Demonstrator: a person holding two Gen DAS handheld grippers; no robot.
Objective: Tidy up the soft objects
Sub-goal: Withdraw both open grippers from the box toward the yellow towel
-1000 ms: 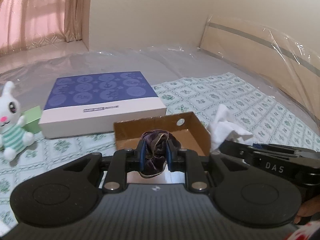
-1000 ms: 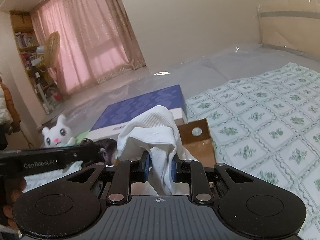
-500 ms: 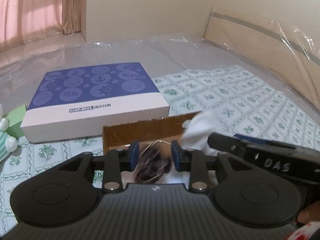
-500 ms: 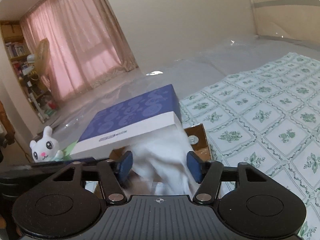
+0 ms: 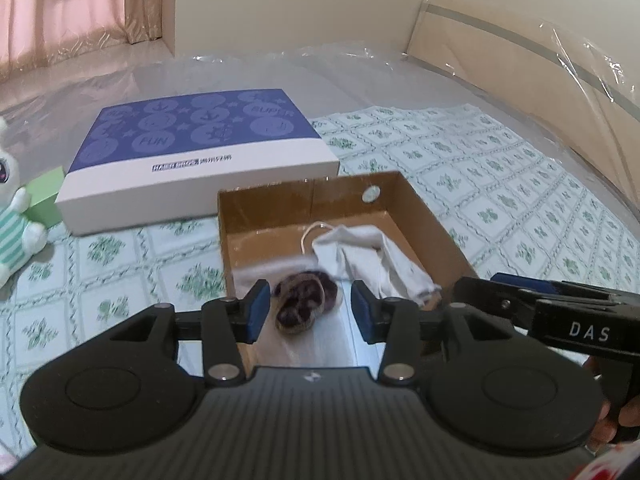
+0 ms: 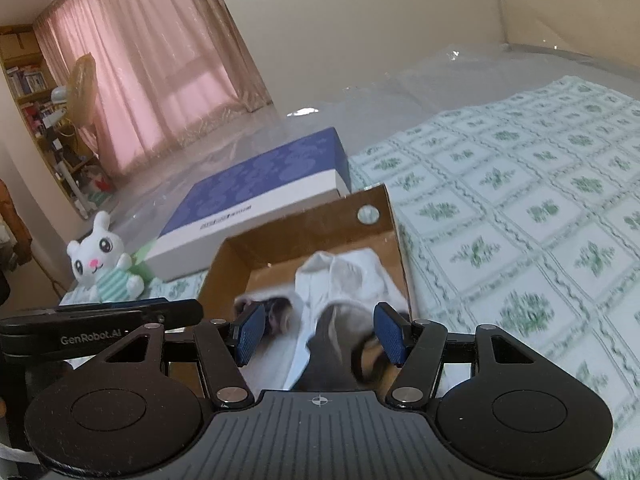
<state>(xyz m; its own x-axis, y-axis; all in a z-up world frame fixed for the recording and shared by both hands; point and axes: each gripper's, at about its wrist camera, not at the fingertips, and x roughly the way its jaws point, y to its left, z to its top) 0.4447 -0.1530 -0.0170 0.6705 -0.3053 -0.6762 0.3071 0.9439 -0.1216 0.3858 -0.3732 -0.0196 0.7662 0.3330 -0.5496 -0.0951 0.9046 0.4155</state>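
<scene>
Only the right view shows shelves; both tongs gape above the box [image 5: 424, 216].

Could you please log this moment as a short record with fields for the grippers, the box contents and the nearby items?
left gripper: open, above the box's near end
right gripper: open, above the box
cardboard box: open-topped, on the patterned sheet
white cloth: inside the box, free
dark purple cloth: inside the box, free
blue-and-white box: closed, behind the cardboard box
bunny plush: outside, left of the boxes
</scene>
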